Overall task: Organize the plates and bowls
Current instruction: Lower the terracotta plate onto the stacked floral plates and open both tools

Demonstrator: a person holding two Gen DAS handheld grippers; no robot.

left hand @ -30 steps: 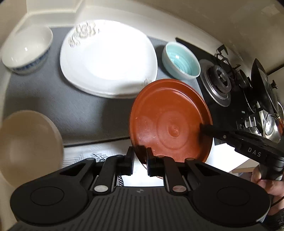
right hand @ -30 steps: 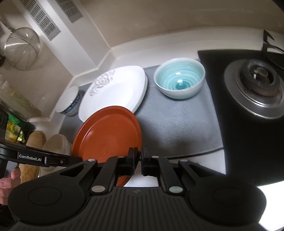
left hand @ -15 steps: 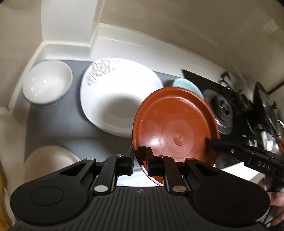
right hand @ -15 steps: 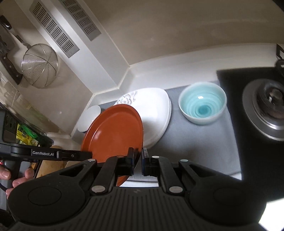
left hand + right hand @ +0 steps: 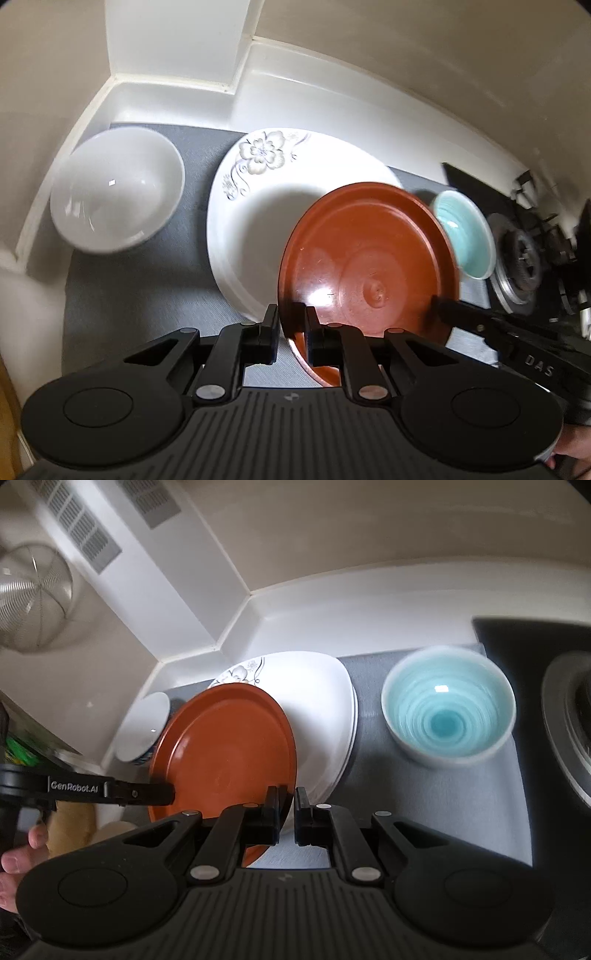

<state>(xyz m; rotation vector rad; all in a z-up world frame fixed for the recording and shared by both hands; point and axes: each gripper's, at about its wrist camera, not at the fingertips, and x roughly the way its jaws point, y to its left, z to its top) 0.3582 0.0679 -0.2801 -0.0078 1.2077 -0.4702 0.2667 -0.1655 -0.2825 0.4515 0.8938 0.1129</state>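
Carried leftward since a second ago, the red-brown plate [image 5: 365, 266] now hangs over the white flowered plates [image 5: 258, 206], where earlier it sat nearer the stove burner [image 5: 517, 266]. A grey mat [image 5: 424, 797] covers a white counter set in a corner of cream walls, with a white bowl [image 5: 114, 192] to the left and a pale blue bowl [image 5: 448, 710] to the right. Both the left gripper [image 5: 291, 332] and the right gripper [image 5: 290, 810] are clamped on opposite rims of the plate, which is round and tilts face up.
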